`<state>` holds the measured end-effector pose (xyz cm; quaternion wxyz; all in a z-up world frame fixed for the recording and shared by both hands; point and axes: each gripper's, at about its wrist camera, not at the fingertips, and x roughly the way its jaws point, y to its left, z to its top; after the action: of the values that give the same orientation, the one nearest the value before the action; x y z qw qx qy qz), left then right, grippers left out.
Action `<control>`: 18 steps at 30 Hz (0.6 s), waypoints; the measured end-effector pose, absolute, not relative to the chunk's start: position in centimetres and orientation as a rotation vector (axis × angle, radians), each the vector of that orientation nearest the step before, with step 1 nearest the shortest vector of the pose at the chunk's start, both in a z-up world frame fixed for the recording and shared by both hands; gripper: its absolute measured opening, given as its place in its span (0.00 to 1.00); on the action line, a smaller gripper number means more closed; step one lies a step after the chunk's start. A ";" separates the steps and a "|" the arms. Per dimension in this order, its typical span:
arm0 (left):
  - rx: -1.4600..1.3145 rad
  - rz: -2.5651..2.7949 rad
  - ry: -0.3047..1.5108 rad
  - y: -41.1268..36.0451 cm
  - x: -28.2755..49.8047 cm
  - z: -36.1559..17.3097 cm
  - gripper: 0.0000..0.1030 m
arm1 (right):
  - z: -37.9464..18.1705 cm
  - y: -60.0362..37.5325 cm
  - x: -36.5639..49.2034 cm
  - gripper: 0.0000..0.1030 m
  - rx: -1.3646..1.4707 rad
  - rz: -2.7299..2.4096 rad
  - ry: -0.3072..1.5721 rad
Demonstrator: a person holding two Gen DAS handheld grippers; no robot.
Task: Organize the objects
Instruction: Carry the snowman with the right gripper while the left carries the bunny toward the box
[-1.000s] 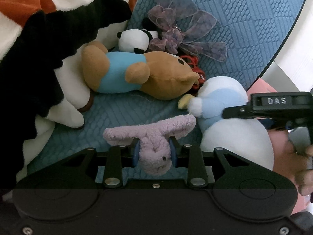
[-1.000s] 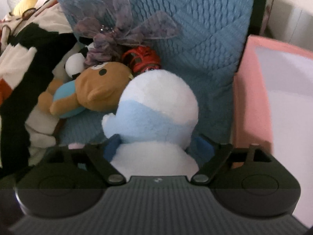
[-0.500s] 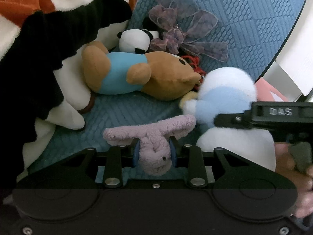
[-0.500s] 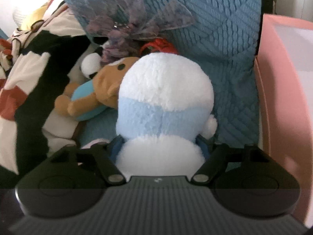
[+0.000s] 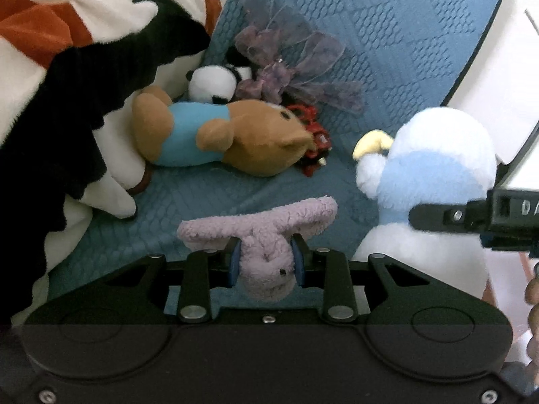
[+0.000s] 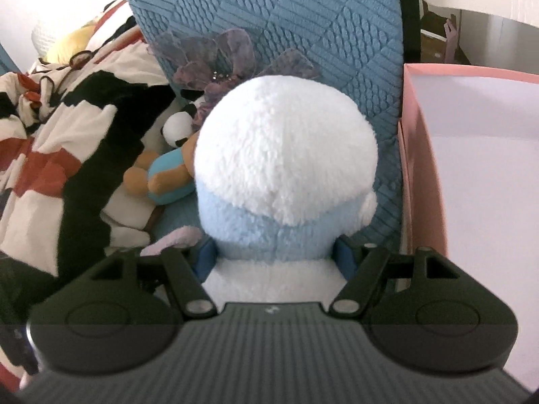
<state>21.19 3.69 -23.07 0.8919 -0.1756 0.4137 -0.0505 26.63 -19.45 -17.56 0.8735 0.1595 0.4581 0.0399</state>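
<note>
We count five plush toys: our left gripper point(image 5: 266, 262) clamps the lilac one point(image 5: 266, 239); our right gripper point(image 6: 274, 259), closing, squeezes the white-blue one point(image 6: 283, 175); bear point(image 5: 229, 138) and panda point(image 5: 212, 82) lie behind, beside the big striped plush point(image 5: 67, 67).

Fuzzy curly-pile lilac plush toy point(image 5: 266, 235); fluffy white-and-blue plush point(image 6: 283, 175); smooth short-pile brown bear point(image 5: 229, 138); sheer gauzy purple bow point(image 5: 289, 67); embossed quilted blue cushion point(image 5: 404, 40); matt pink box point(image 6: 421, 168).

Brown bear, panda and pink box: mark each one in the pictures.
Brown bear point(image 5: 259, 148): left wrist view, on its brown head.
Panda point(image 5: 210, 82): left wrist view, on its white head.
Pink box point(image 6: 422, 181): right wrist view, on its left wall.
</note>
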 end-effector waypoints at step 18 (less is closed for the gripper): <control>-0.402 -0.157 0.858 2.0 18.0 -16.7 0.28 | -10.9 -21.3 22.0 0.70 0.342 0.094 0.934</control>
<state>18.00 2.01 -16.73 0.8870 -0.1934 0.4125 -0.0755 22.04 -21.28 -10.88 0.8778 0.1638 0.4479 0.0450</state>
